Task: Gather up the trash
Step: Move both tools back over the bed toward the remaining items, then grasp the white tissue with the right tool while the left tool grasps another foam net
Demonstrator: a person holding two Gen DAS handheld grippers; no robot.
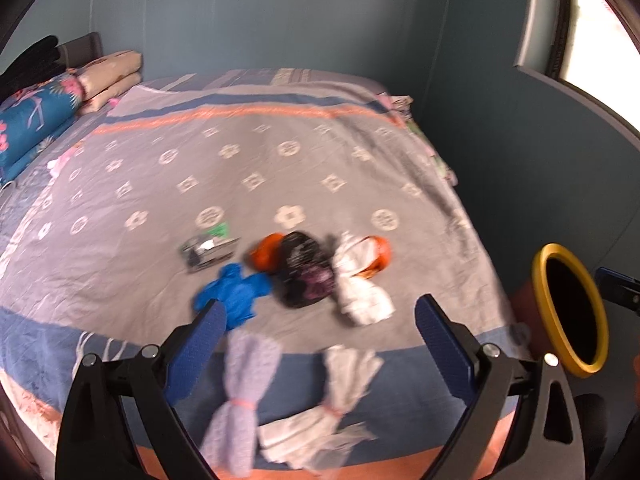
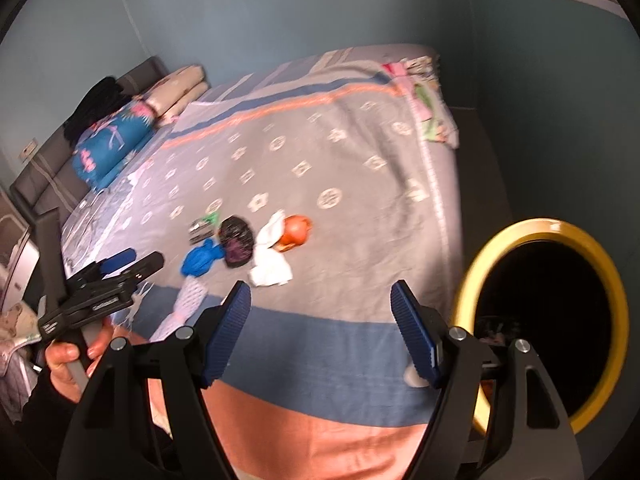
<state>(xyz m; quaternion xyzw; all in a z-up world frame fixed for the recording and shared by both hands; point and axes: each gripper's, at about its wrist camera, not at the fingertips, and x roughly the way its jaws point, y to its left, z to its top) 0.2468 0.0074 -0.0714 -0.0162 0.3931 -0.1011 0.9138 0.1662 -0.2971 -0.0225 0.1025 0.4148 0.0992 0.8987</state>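
Trash lies in a cluster on the grey patterned bedspread [image 1: 280,168]: a blue glove [image 1: 234,292], a black bag [image 1: 306,274], crumpled white tissue [image 1: 360,292], two orange pieces [image 1: 266,256] [image 1: 378,256] and a silver wrapper [image 1: 206,250]. Nearer the bed's edge lie a lavender tied bundle [image 1: 244,380] and a white tied bundle [image 1: 340,392]. My left gripper [image 1: 320,320] hangs open above these two bundles, gripping nothing. My right gripper [image 2: 320,300] is open over the bed's blue border, empty. A yellow-rimmed bin [image 2: 548,320] stands just to its right.
Folded quilts and pillows [image 1: 36,120] are stacked at the headboard on the left. Teal walls [image 1: 280,16] enclose the bed at the back and right. A hand [image 2: 68,356] holds the left gripper [image 2: 120,272] at the left in the right wrist view.
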